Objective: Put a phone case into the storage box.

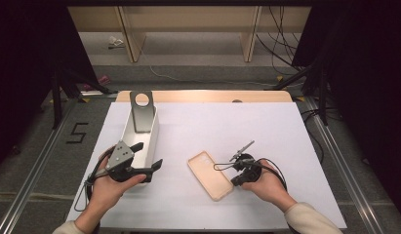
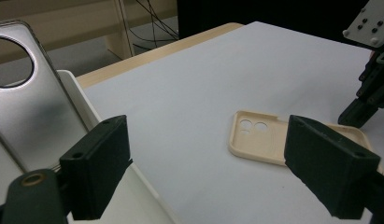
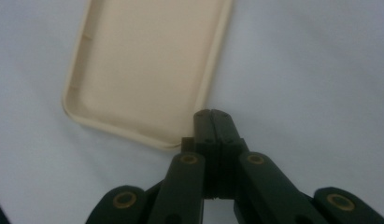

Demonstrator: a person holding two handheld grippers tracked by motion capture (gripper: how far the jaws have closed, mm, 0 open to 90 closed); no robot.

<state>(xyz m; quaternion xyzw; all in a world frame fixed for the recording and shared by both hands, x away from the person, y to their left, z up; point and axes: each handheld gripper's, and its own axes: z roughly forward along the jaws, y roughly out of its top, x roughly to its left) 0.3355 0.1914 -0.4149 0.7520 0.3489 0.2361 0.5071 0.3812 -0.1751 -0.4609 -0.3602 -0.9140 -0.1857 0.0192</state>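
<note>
A beige phone case lies hollow side up in the middle of the white sheet. My right gripper is shut with nothing in it. Its tips point down at the sheet, right beside the case's near right rim; I cannot tell whether they touch it. The left gripper view shows it beyond the case. A grey phone case with a round hole leans in a white box. My left gripper stands open at the box's near end, pointing toward the beige case.
The white sheet covers a wooden tabletop whose far edge shows. Beyond it stand wooden bench legs and cables on the floor. A black "5" is marked on the floor at the left. Metal rails run along both sides.
</note>
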